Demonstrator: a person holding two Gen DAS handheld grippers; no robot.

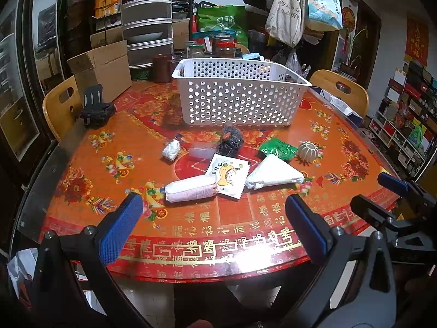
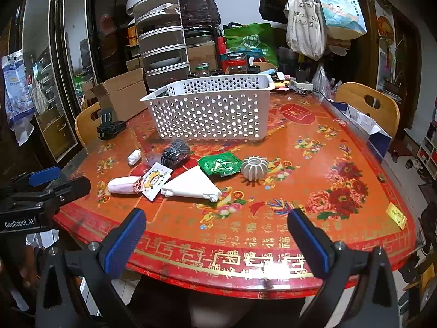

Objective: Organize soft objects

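1. Left tongs (image 1: pixel 214 224): spread wide over the near edge of the table (image 1: pixel 273 218), nothing between the blue pads (image 1: pixel 120 229), tilted downward toward the clutter.
2. Right tongs (image 2: pixel 217 242): likewise gaping fully, empty, hovering above the near rim of the table; seen also at the right edge of the left wrist view.
3. White perforated basket (image 1: pixel 240 98): standing upright toward the far side of the table, behind the loose items.
4. Pink-and-white roll (image 1: pixel 191 188): lying on its side nearest the left tongs, one end touching a cartoon-printed sachet (image 1: pixel 228 176).
5. White triangular packet (image 1: pixel 273 175): flat on the table just right of the sachet.
6. Green foil packet (image 1: pixel 277 149): beyond the triangle, just beside a ribbed grey-white round piece (image 1: pixel 308 150).
7. Dark knitted bundle (image 1: pixel 230 139): in front of the basket, near a translucent block (image 1: pixel 199 150).
8. Small white wad (image 1: pixel 171 149): left of that block, apart from the rest.
9. Black stand (image 1: pixel 95 109) and open cardboard box (image 1: pixel 103 71): at the far left of the table.
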